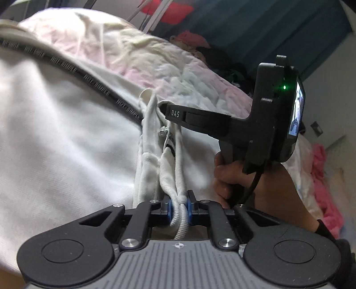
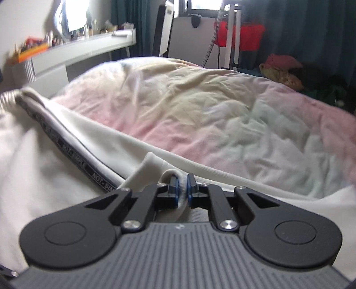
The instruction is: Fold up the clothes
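While bunched, white garment (image 1: 55,137) stays black-striped.

Daylight came from the windows (image 2: 75,15) at the far wall, which I saw blown out to pure white. The white garment (image 1: 55,144) glared and lost its folds on my left view. The curtains (image 2: 311,29) stayed dim. Both views bent strongly at the edges, and the distance looked soft and smeared.
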The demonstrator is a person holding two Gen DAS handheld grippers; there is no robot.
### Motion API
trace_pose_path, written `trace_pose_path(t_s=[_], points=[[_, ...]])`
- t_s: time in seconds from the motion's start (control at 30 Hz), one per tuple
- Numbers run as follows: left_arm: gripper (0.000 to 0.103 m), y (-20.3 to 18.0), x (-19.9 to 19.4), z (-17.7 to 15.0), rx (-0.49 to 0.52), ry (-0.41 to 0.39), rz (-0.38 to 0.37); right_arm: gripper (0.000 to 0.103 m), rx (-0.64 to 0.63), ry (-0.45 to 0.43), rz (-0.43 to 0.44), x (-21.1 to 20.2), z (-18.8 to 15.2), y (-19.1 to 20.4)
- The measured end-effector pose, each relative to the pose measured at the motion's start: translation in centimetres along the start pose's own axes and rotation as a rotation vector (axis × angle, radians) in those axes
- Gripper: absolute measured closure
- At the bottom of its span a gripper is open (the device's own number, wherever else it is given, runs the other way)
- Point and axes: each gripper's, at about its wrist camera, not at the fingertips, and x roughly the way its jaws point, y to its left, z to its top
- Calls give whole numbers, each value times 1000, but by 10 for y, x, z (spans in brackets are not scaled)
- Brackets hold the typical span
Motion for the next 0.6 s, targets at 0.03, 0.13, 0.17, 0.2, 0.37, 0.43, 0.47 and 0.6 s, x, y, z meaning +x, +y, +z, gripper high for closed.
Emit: trace_pose_path(t_s=[0.03,0.13,0.17,0.2,0.37,0.43,0.47,0.6], points=[[89,-4,-2,-2,30,-14,4,91,10,-4,1,-3,1,-2],[84,-19,-8,-9,120,-39,55,89,31,-3,-4,-14,3,-7],[81,-24,-10,-10,147,-47,72,88,44,-3,-5,-19,5,-10],[80,-29,-17,-12,174,-67,86,87,62,-9,-2,-26,6,-13],[67,-50,-48,-22,265,-198,139,75,128,-119,-50,-93,11,-28],[65,-57,-60,-23,280,-236,159,75,154,-154,-63,-123,10,-34],[63,-61,-68,-25,285,-255,164,75,168,-171,-69,-139,9,-37],[53,-77,-101,-38,307,-330,166,75,213,-203,-85,-187,-6,-43]])
